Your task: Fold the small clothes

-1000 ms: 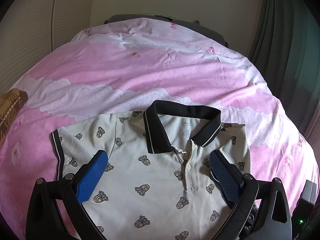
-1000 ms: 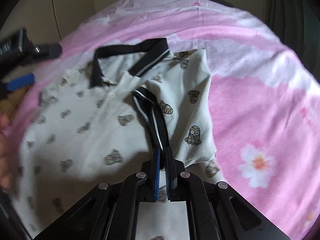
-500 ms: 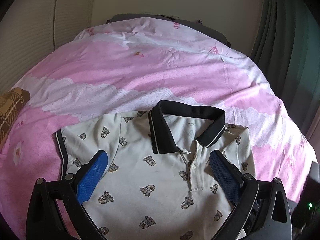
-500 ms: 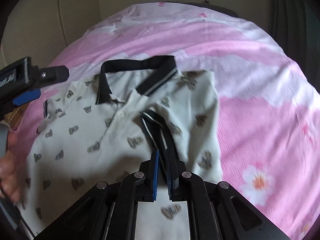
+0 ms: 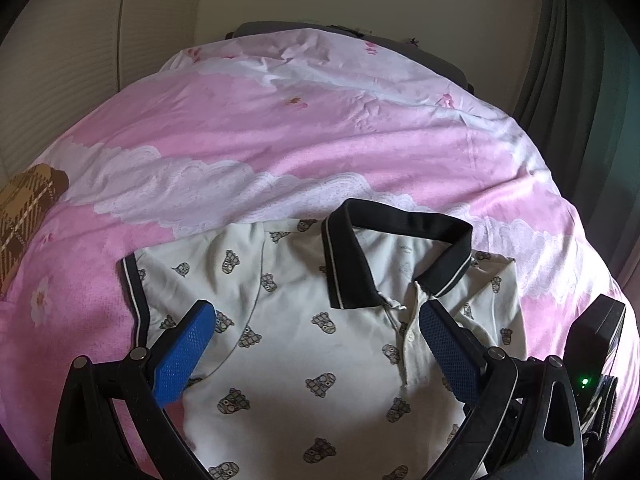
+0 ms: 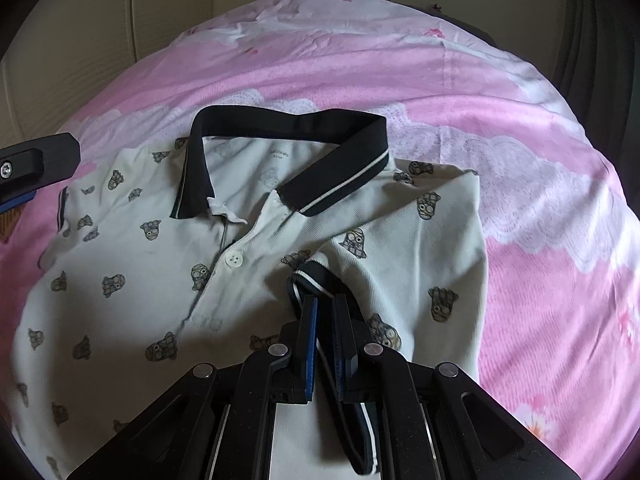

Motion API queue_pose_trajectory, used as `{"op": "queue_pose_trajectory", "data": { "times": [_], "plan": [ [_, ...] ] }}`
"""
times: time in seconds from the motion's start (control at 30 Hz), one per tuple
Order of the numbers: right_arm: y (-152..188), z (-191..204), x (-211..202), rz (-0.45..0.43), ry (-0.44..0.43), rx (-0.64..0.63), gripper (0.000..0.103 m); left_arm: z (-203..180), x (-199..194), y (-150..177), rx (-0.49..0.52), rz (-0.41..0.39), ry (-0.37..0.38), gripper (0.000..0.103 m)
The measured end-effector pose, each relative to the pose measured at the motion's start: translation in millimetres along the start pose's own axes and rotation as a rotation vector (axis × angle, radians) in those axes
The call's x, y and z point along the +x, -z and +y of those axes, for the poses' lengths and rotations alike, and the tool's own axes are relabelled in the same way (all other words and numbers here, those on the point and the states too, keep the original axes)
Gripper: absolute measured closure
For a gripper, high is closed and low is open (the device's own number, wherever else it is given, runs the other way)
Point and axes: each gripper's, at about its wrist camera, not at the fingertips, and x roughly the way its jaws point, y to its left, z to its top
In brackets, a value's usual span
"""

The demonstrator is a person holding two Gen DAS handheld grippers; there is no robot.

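Right wrist view: the right gripper (image 6: 324,304) is seen with its blue pads nearly together, clamped on the dark, white-striped sleeve cuff (image 6: 310,276) of a white polo shirt (image 6: 140,248), and that sleeve is folded inward over the shirt's chest, just beside the button placket. The shirt is spread face up on a pink and white bedsheet (image 6: 540,128), its black collar (image 6: 288,124) turned toward the far side of the bed. From the left wrist view the left gripper (image 5: 320,320) is shown with its jaws spread wide above the shirt's front, and nothing is held between its blue pads (image 5: 184,352).
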Motion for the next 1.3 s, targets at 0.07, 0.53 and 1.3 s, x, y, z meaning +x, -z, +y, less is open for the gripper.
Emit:
{"op": "queue_pose_trajectory", "data": {
  "times": [0.07,0.53,1.3],
  "plan": [
    [-1,4,2,-0.003,0.011,-0.018,0.086,2,0,0,-0.003,0.001,-0.002,0.0],
    [-11,7,8,-0.018,0.03,-0.04,0.083,4,1,0,-0.007,0.003,0.003,0.0],
    [-3,5,-28,-0.068,0.077,-0.084,0.087,-3,5,3,0.017,0.028,0.018,0.0]
  ]
}}
